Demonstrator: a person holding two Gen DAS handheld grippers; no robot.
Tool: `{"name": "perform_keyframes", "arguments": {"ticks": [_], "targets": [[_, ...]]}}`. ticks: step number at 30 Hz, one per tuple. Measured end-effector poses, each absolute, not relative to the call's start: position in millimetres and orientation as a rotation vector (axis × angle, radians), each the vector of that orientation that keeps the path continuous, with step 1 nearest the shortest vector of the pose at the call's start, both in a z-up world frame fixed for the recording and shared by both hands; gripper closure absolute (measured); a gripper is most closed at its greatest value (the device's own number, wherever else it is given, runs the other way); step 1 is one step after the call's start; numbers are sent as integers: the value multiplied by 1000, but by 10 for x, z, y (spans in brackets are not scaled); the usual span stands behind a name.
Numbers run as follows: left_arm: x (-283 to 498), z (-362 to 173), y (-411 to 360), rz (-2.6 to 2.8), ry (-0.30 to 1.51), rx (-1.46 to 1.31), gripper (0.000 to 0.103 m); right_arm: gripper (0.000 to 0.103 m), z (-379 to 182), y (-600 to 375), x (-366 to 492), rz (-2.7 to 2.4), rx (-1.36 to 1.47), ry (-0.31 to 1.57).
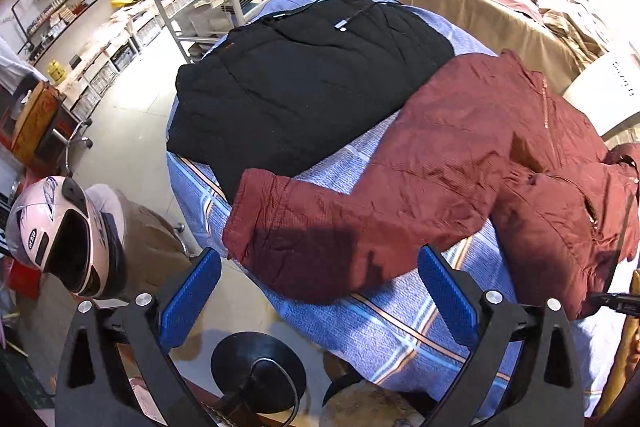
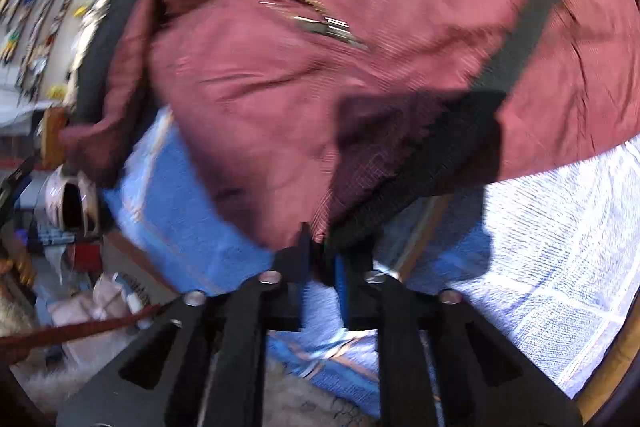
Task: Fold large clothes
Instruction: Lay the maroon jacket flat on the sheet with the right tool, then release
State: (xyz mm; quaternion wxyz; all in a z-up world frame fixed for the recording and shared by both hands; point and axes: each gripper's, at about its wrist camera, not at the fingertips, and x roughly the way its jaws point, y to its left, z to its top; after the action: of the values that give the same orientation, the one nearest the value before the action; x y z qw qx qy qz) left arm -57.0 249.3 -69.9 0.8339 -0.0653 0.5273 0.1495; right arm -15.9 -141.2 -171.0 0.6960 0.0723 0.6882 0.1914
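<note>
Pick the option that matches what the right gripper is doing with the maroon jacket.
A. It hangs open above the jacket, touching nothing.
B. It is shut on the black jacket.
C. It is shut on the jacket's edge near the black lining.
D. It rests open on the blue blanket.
C: in the right wrist view the right gripper has its fingers closed together with the maroon jacket edge pinched between them, though the picture is blurred.

Right claw (image 2: pixel 322 247) pinches the maroon jacket's (image 2: pixel 280 99) hem over the blue blanket (image 2: pixel 180 211).
</note>
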Motion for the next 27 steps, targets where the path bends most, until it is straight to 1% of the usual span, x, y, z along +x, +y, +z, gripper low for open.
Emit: {"name": "perform_keyframes", "arguments": {"ticks": [3,5,7,9,10,12,13,14,15,16,17,18,19,21,24,27], "targets": [[-629,-588,2502,307,1093,-118,6,96,-1076,-879,-317,626,128,1485],[-644,-437,2538,296,1055,-113,6,96,-713,-519,-438,765,166,1476],[-659,-291,2564,280,1021,-118,6,96,-333,-53,-625,899,101,1443],[-652,-197,2580,268,1002,-114,6,95,-180,329,-838,984,27,1448],[-658,-170,2576,264,995,-109,6,95,-142,573,-990,1087,23,1479],[-669,-174,2563,250,996,-100,6,95,-218,886,-1203,1300,103,1599],[-673,-205,2548,246,1006,-97,6,93,-279,1079,-1345,1298,39,1621],[-681,-244,2528,244,1022,-95,6,89,-296,1159,-1390,1232,-77,1594],[-699,-273,2504,239,1031,-98,6,89,-290,1169,-1382,1208,-117,1569],[-723,-307,2482,227,1039,-106,6,88,-277,1087,-1287,1183,-76,1534],[-747,-358,2434,204,1051,-116,6,82,-282,978,-1187,1141,-21,1519],[-762,-412,2384,188,1064,-118,6,59,-329,823,-1076,1063,18,1505],[-774,-469,2326,172,1080,-116,6,39,-384,605,-950,963,33,1490],[-788,-565,2198,135,1103,-113,6,39,-492,162,-786,816,52,1466],[-788,-713,1957,54,1134,-124,6,39,-776,-617,-570,553,124,1484],[-808,-879,1709,-1,1159,-78,6,39,-1059,-1223,-543,335,131,1478]]}}
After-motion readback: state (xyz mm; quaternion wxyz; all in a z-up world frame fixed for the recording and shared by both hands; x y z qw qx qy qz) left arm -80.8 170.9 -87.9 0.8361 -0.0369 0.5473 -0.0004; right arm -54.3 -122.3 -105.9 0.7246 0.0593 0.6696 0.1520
